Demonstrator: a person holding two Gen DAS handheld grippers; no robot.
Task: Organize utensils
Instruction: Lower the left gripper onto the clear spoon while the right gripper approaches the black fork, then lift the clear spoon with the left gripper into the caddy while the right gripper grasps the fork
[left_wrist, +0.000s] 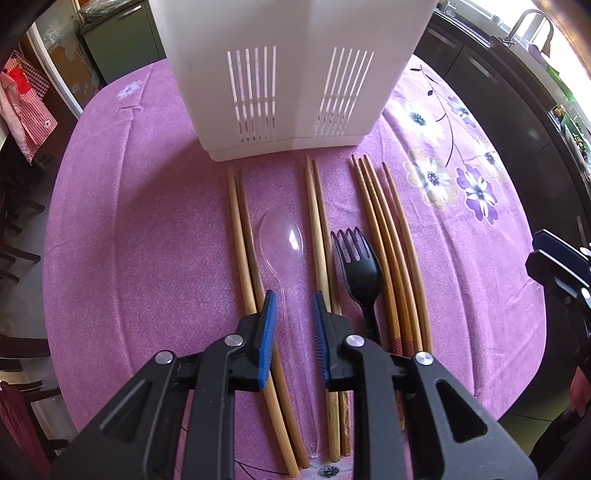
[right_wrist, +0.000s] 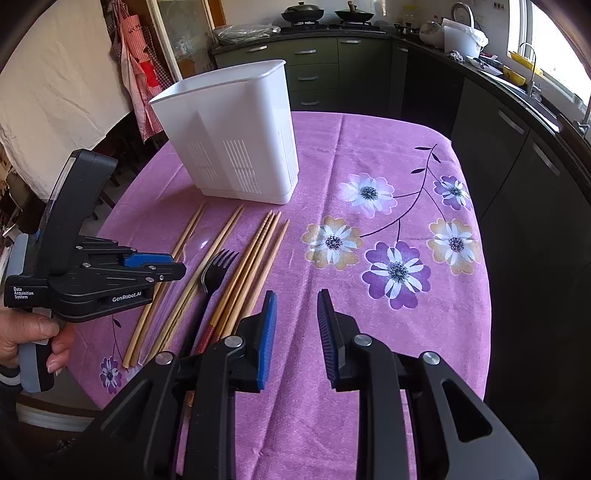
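Observation:
A white slotted utensil holder (left_wrist: 291, 74) stands at the far side of the purple tablecloth; it also shows in the right wrist view (right_wrist: 232, 136). In front of it lie wooden chopsticks (left_wrist: 388, 240), a clear plastic spoon (left_wrist: 281, 236) and a black plastic fork (left_wrist: 360, 269). My left gripper (left_wrist: 293, 299) is open, above the spoon's handle, its fingers either side of it. In the right wrist view the left gripper (right_wrist: 177, 267) hovers over the utensils, and the fork (right_wrist: 214, 273) and chopsticks (right_wrist: 255, 266) show. My right gripper (right_wrist: 295, 299) is open and empty, to the right of the chopsticks.
The round table (right_wrist: 388, 332) wears a purple flowered cloth. Dark kitchen cabinets (right_wrist: 517, 166) run along the right and back. A chair (left_wrist: 18, 229) and a hanging checked apron (left_wrist: 26, 107) are at the left.

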